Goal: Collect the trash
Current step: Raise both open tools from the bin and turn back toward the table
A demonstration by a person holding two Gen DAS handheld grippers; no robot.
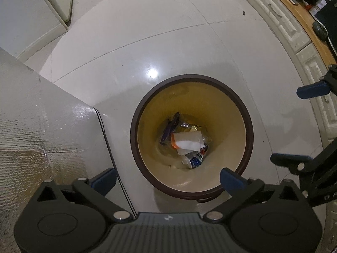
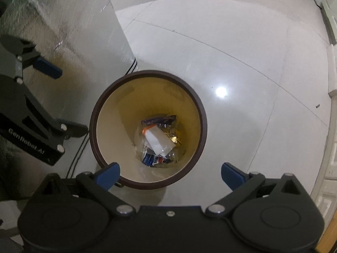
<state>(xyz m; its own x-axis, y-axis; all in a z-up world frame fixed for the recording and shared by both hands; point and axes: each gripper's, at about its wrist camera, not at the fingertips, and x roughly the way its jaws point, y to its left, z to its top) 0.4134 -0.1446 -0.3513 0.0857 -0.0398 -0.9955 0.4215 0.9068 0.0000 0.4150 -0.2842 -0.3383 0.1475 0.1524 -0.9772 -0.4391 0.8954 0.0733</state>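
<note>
A round trash bin (image 1: pixel 133 130) (image 2: pixel 92 126) with a dark brown rim and a cream inside stands on the pale tiled floor, seen from straight above. At its bottom lie a white paper (image 1: pixel 188 141) (image 2: pixel 160 141), a crushed blue can (image 1: pixel 195 159) (image 2: pixel 153 160), a purple wrapper (image 1: pixel 169 126) and gold foil (image 1: pixel 189 127). My left gripper (image 1: pixel 168 179) (image 2: pixel 63 99) hangs open over the bin's near rim, with nothing between its blue pads. My right gripper (image 2: pixel 170 176) (image 1: pixel 303 124) is also open and empty above the bin, close beside the left one.
A silver foil-covered block (image 1: pixel 42 116) (image 2: pixel 69 21) stands right next to the bin, and a black cable (image 1: pixel 109 143) runs down its edge. Cream drawer cabinets (image 1: pixel 284 21) under a wooden countertop (image 1: pixel 305 19) line the right side. A white appliance (image 1: pixel 31 10) sits far left.
</note>
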